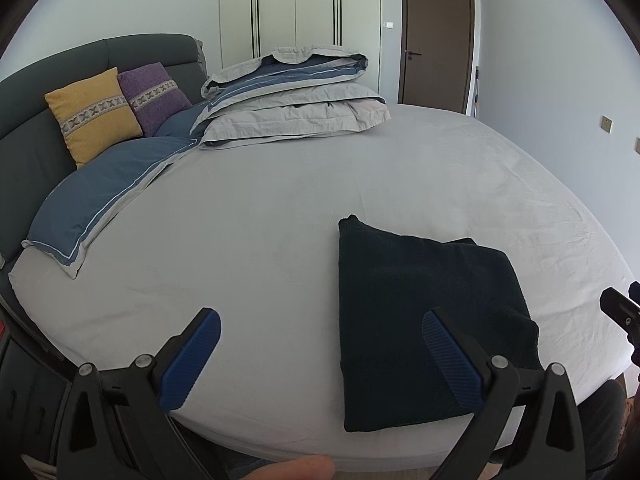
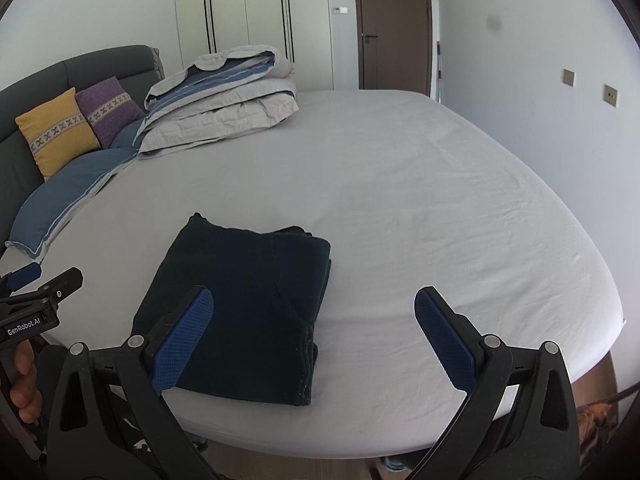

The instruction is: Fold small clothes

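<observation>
Fingers of the left gripper (image 1: 320,330) and right gripper (image 2: 314,306) are spread wide, holding nothing, above the folded dark cloth (image 2: 244,304) on the bed (image 2: 420,200).

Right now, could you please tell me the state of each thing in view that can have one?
dark garment: folded flat, lying near the bed's front edge
left gripper: open, holding nothing
right gripper: open, holding nothing
duvet: folded, stacked near the headboard
door: closed
wardrobe doors: closed
yellow cushion: upright, leaning on the headboard
purple cushion: upright, beside the yellow cushion
</observation>
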The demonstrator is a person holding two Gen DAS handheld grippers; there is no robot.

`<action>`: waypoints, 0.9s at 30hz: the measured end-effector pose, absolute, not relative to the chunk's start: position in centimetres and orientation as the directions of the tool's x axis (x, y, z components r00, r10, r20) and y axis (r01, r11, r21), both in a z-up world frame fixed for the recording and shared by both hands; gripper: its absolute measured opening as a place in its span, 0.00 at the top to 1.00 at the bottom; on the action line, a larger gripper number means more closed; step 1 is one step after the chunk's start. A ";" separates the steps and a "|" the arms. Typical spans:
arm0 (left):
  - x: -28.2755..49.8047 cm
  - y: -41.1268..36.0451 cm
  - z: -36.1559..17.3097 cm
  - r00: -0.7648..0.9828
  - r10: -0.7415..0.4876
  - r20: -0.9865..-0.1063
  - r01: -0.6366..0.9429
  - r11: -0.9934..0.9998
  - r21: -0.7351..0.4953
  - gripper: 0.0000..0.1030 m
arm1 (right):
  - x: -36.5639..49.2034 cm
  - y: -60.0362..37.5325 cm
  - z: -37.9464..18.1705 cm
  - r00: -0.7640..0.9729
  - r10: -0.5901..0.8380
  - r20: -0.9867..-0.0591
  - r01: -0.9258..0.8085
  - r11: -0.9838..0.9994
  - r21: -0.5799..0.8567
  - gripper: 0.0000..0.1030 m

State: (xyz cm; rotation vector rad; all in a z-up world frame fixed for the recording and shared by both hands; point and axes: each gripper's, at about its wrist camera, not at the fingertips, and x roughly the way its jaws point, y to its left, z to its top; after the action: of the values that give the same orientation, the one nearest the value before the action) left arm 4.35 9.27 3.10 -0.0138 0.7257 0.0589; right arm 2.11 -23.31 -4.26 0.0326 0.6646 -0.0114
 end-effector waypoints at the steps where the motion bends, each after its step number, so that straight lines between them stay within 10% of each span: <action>1: 4.4 9.2 2.9 0.744 0.050 -0.666 -0.058 0.998 0.010 0.00 | 2.3 -23.2 -4.7 0.777 -0.008 -0.629 0.026 0.999 0.020 0.00; 27: 5.0 9.2 1.4 0.714 0.041 -0.699 -0.045 0.999 0.013 0.00 | 3.8 -21.5 -8.2 0.709 -0.023 -0.705 0.010 1.000 -0.023 0.00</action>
State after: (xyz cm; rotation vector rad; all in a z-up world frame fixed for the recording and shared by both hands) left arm 4.97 9.20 1.43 -0.0046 0.7748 0.0477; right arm 3.82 -21.49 -8.17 -0.0175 0.7827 -0.0182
